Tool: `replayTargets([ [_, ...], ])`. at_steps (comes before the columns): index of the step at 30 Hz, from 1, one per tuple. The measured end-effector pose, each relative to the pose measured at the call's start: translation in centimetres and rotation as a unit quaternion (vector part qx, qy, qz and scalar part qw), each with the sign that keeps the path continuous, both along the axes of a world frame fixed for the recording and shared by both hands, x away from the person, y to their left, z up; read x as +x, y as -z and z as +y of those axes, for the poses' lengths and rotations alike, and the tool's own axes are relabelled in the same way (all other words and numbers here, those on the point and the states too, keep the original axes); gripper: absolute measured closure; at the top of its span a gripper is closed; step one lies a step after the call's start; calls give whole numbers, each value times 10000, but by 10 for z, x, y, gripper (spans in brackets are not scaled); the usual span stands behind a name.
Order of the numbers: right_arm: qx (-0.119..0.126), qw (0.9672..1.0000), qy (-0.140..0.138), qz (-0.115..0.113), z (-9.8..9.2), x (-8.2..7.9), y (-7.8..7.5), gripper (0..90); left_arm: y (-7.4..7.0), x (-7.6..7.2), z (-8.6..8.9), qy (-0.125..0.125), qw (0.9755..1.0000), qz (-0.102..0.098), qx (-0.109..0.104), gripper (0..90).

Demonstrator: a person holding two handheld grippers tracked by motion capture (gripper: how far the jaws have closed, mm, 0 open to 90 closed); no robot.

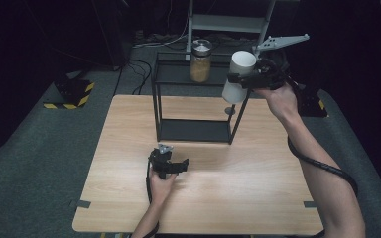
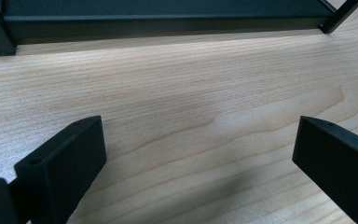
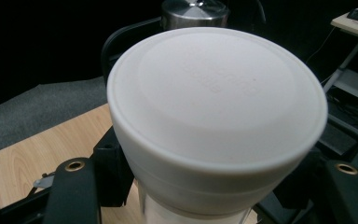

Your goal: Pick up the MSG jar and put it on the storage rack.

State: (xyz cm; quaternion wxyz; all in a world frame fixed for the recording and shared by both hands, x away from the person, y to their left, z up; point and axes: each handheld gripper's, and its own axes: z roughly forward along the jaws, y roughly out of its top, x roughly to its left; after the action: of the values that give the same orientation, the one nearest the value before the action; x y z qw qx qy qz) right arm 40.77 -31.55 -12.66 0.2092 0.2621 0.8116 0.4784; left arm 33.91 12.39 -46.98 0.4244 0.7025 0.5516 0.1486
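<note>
Fingers (image 3: 205,186) clench white canister (image 3: 216,116), raised beside rack (image 1: 193,131); left fingers (image 2: 198,163) released.

Bright overhead light on the table (image 1: 129,208), dark surroundings, soft shadows, white canister (image 3: 214,116) close, slightly blurred

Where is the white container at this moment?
In the high view the white container is held in the right gripper, in the air at the right end of the black rack's top shelf, right of the glass jar.
</note>
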Motion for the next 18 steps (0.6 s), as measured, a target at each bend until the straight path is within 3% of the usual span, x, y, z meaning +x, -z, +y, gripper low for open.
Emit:
replayTargets([
  [18, -5, 9991, 431, 42, 18, 24, -13, 346, 0, 0, 0, -5, 10000, 2, -15, 28],
])
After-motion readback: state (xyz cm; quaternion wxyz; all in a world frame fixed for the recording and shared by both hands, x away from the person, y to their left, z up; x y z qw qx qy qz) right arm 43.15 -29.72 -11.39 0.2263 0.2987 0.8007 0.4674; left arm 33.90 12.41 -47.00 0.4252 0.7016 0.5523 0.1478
